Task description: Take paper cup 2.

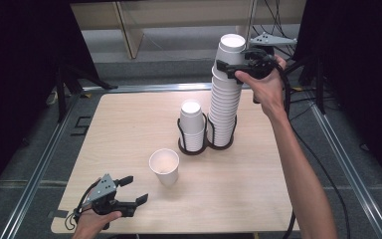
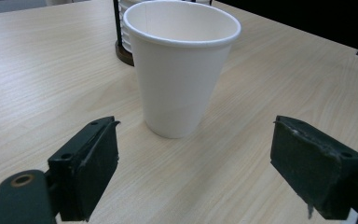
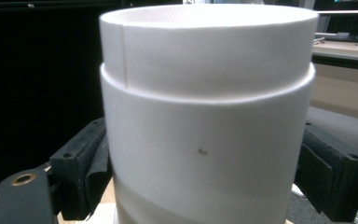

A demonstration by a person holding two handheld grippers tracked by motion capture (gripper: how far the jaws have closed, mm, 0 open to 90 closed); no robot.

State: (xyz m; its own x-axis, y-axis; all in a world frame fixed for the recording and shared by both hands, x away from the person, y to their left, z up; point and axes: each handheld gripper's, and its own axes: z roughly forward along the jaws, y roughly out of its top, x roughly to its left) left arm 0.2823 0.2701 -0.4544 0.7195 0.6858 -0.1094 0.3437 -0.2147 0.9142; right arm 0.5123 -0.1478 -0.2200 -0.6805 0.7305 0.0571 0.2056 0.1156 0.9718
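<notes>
Closest to you, your left gripper [image 1: 129,191] sits at the front of the counter [image 1: 238,199] with its jaws spread and nothing in them. Just past it there's a single paper cup [image 1: 164,167] standing upright. Further back is a black wire holder [image 1: 197,148] with a short stack [image 1: 191,124] and the tall stack [image 1: 226,99]. Your right gripper [image 1: 229,69] has its jaws on either side of the tall stack's top, though I can't tell if they're actually squeezing it.
</notes>
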